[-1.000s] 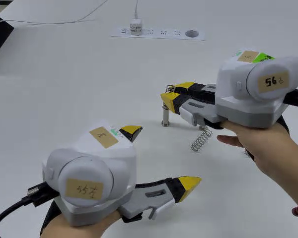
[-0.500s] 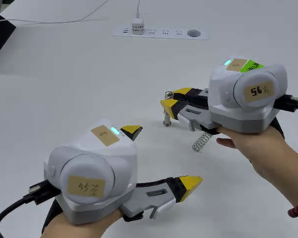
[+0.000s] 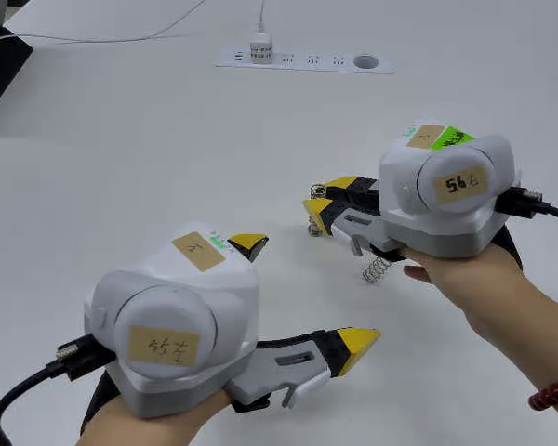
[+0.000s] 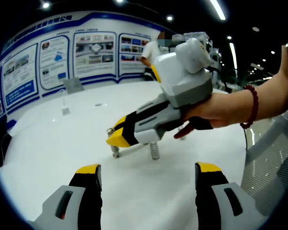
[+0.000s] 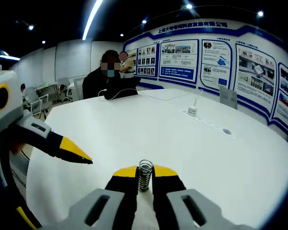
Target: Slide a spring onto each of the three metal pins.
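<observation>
the right gripper [image 5: 140, 171] has its jaws pinching a spring [image 5: 144, 175], a thin grey wire coil standing upright between the yellow tips. it hangs just above a short metal pin [image 3: 312, 228] on the white desk [image 3: 149, 149]. a second spring [image 3: 377, 269] lies beneath that gripper's body. the left gripper [image 4: 146, 172] hovers apart, jaws spread wide.

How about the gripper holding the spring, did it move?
Yes. The right gripper dropped lower and slid left, now hiding more of the loose spring lying beside it.
</observation>
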Tool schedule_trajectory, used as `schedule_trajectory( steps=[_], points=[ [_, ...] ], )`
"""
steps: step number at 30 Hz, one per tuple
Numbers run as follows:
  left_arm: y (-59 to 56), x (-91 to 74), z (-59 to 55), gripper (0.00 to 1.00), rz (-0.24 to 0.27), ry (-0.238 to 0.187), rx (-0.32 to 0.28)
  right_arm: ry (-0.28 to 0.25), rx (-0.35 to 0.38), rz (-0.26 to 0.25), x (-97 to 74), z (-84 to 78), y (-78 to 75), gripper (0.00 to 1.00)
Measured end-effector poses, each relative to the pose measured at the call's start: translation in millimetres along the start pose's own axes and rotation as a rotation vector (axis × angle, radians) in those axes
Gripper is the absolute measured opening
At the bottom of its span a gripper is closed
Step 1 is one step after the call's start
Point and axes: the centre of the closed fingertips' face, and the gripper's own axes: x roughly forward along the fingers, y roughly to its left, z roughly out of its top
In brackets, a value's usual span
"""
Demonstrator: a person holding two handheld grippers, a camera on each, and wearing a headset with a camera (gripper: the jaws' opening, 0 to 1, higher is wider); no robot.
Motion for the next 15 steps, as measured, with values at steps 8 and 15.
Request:
schedule_trajectory(
  steps=[8, 15],
  points=[
    [0.4, 0.1, -0.9, 0.81, 0.001, 0.003, 0.000, 0.035, 0.004, -0.008, 4.1, -10.4, 0.6, 0.12],
    [0.8, 0.0, -1.2, 0.80, 0.002, 0.002, -0.005, 0.036, -0.002, -0.013, 4.4, -11.7, 2.1, 0.12]
  ],
)
